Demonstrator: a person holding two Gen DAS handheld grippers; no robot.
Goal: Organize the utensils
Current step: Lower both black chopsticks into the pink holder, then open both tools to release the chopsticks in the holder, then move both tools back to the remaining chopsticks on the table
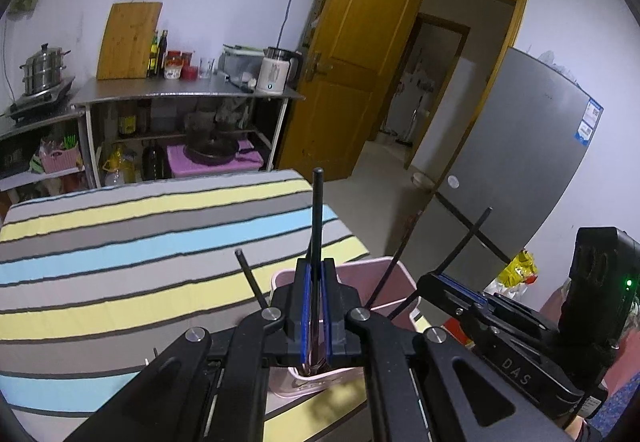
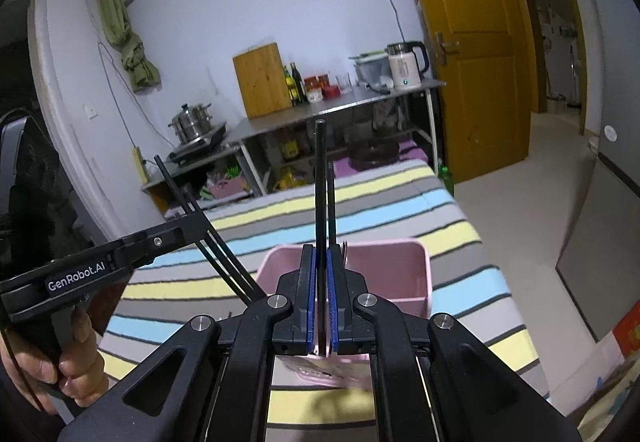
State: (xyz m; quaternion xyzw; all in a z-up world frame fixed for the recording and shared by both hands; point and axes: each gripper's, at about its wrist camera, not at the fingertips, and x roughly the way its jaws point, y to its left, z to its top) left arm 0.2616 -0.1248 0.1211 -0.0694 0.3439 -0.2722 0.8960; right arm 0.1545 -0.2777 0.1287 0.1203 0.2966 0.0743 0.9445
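Each tool, left tool (image 1: pixel 317 306) and right tool (image 2: pixel 322 298), pinches a thin, stiff, likely slippery black chopstick (image 1: pixel 318 217) upright, mid-shaft, over the pink bin (image 2: pixel 404 270) at six o'clock on the striped bed (image 1: pixel 120 242).

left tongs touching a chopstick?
Touching. Left wrist view: the left tongs are shut on a black chopstick, both blue pads pressed against it.
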